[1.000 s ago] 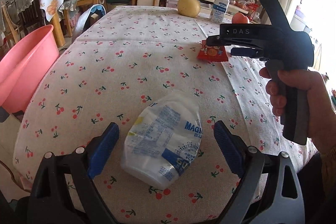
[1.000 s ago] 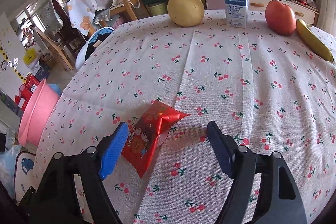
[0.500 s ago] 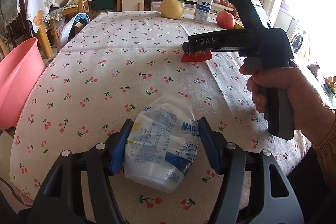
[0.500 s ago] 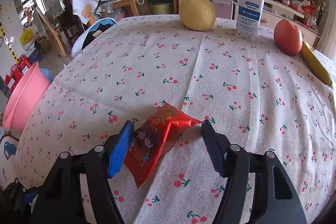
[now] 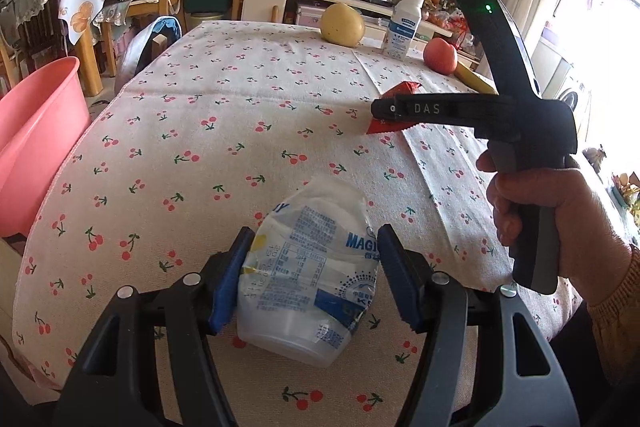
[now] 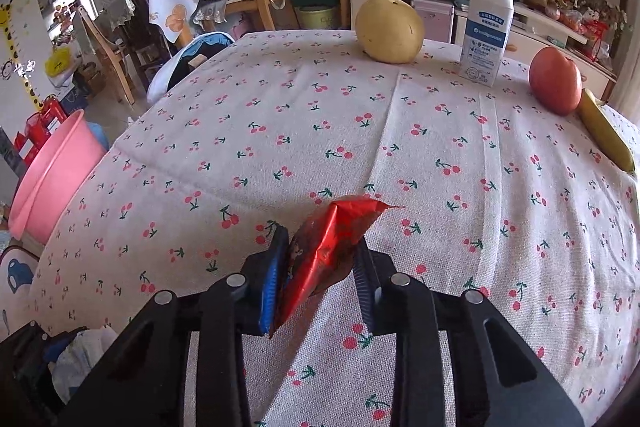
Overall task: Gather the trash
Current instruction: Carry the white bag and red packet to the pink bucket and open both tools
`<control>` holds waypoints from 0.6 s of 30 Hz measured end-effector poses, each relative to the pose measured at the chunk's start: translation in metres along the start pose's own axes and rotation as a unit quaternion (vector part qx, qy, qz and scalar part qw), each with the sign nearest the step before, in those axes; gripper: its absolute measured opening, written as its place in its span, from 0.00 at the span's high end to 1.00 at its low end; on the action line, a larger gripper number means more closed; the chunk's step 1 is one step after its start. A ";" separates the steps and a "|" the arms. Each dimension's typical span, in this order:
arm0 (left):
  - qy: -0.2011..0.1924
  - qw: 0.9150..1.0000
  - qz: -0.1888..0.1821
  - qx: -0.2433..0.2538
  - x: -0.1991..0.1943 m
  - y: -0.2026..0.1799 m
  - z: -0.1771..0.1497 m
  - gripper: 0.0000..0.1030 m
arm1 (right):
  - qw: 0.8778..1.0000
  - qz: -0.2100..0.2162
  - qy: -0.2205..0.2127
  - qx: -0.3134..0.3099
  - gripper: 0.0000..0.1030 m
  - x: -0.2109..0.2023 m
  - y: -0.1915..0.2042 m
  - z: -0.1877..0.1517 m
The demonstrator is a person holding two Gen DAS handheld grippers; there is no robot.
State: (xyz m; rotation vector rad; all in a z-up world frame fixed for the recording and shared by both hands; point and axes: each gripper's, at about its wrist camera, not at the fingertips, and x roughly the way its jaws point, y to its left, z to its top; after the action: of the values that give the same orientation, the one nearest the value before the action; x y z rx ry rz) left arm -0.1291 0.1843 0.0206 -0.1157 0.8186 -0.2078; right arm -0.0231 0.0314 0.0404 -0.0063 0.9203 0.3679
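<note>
Two bits of trash on my feeds. The crumpled white plastic bag with blue print lies on its side on the cherry-print counter, squeezed at both flanks. The red foil snack wrapper is crinkled and pinched upright, one torn corner poking up, its lower edge near the cloth.

Black gripper frames, blue pads, silver screws; mustard knit sleeve.

Right gripper, jaws pinched on red wrapper, crumpled, just above cherry-print counter. Far edge: pear, bottle, apple, banana touching apple. Pink tub off counter, left.
</note>
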 end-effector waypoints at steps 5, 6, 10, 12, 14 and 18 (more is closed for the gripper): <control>-0.016 1.000 -0.004 -0.019 -0.002 0.010 0.008 0.38 | 1.000 0.003 -0.005 0.014 0.71 -0.008 -0.006 -0.002; -0.019 1.000 -0.004 -0.021 -0.002 0.011 0.010 0.38 | 1.000 0.003 -0.007 0.016 0.71 -0.010 -0.007 -0.002; -0.038 0.999 -0.004 -0.024 -0.003 0.018 0.020 0.38 | 1.000 0.006 -0.018 0.024 0.71 -0.017 -0.010 -0.003; -0.048 0.999 -0.003 -0.024 -0.002 0.023 0.027 0.38 | 0.999 0.005 -0.024 0.023 0.71 -0.022 -0.009 -0.003; -0.057 0.998 0.000 -0.026 -0.001 0.029 0.034 0.38 | 0.999 0.007 -0.029 0.024 0.71 -0.026 -0.009 -0.003; -0.076 0.996 0.008 -0.035 0.001 0.041 0.046 0.38 | 0.999 0.006 -0.036 0.024 0.71 -0.033 -0.005 -0.005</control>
State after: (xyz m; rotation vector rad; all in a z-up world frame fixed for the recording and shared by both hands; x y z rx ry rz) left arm -0.0892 0.2249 0.0440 -0.1888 0.6752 -0.1532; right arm -0.0440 0.0158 0.0622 0.0555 0.8572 0.3546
